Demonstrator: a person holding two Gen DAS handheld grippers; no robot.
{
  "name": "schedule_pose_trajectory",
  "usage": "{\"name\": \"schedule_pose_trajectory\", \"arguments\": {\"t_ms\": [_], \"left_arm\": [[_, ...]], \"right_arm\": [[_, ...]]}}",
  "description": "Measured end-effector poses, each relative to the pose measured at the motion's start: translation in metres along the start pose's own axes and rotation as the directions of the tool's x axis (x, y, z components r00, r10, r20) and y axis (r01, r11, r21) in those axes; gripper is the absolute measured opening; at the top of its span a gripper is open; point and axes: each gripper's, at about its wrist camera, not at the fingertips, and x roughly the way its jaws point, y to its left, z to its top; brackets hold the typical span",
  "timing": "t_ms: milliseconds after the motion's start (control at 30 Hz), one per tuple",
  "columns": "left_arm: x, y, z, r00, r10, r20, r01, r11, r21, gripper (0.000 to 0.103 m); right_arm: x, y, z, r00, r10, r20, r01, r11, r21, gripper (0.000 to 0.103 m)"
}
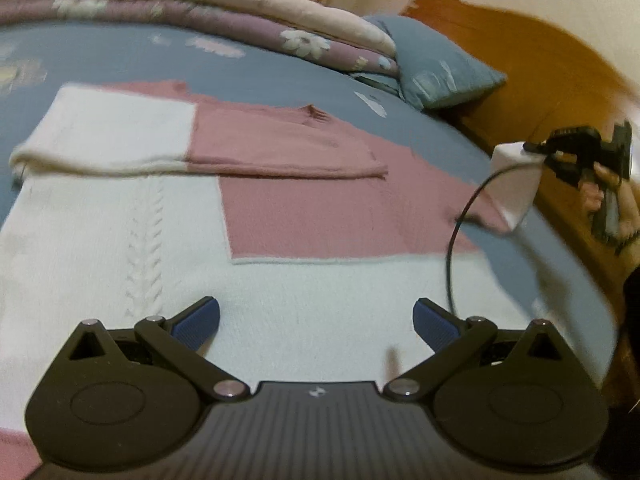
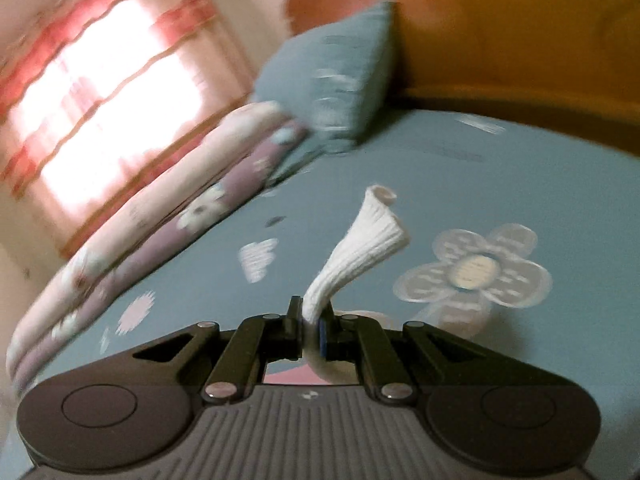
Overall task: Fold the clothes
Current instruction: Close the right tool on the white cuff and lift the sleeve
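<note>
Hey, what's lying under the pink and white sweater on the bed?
The sweater lies spread on a blue flower-print bedsheet, visible around its edges. Whatever lies directly beneath the knit is covered and cannot be seen.

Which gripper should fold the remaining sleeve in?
Right. The right gripper is already shut on the white sleeve cuff, lifted off the bed. The left gripper is open over the sweater, holding nothing.

A blue pillow (image 1: 444, 64) leans beside folded floral quilts (image 1: 224, 20) against an orange headboard (image 1: 540, 60).

Two low wrist views across the bed (image 1: 280, 76), both toward the pillow (image 2: 332, 80).
</note>
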Motion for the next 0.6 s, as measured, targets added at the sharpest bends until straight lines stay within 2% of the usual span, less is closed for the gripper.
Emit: {"name": "schedule_pose_trajectory", "arguments": {"t_ms": [100, 167, 300, 500, 600], "left_arm": [[-0.007, 0.016, 0.007, 1.000, -0.029, 0.006, 0.029, 0.993, -0.119, 0.102], [-0.012, 0.023, 0.012, 1.000, 0.002, 0.025, 0.002, 0.988, -0.154, 0.102], [-0.027, 0.026, 0.021, 0.988, 0.120, 0.097, -0.107, 0.986, -0.131, 0.102], [-0.041, 0.041, 0.030, 0.989, 0.086, 0.123, -0.059, 0.976, -0.210, 0.102], [-0.042, 0.049, 0.031, 0.986, 0.106, 0.125, -0.073, 0.968, -0.240, 0.102]], "right_arm": [[-0.003, 0.047, 0.003, 1.000, 0.016, -0.019, -0.018, 0.995, -0.098, 0.009], [-0.003, 0.073, -0.001, 0.999, 0.032, -0.033, -0.036, 0.990, -0.139, 0.009], [-0.001, 0.120, -0.010, 0.996, 0.061, -0.065, -0.074, 0.975, -0.208, 0.009], [0.014, 0.175, -0.029, 0.989, 0.084, -0.118, -0.116, 0.949, -0.295, 0.009], [0.022, 0.195, -0.041, 0.985, 0.086, -0.149, -0.132, 0.934, -0.333, 0.009]]}}
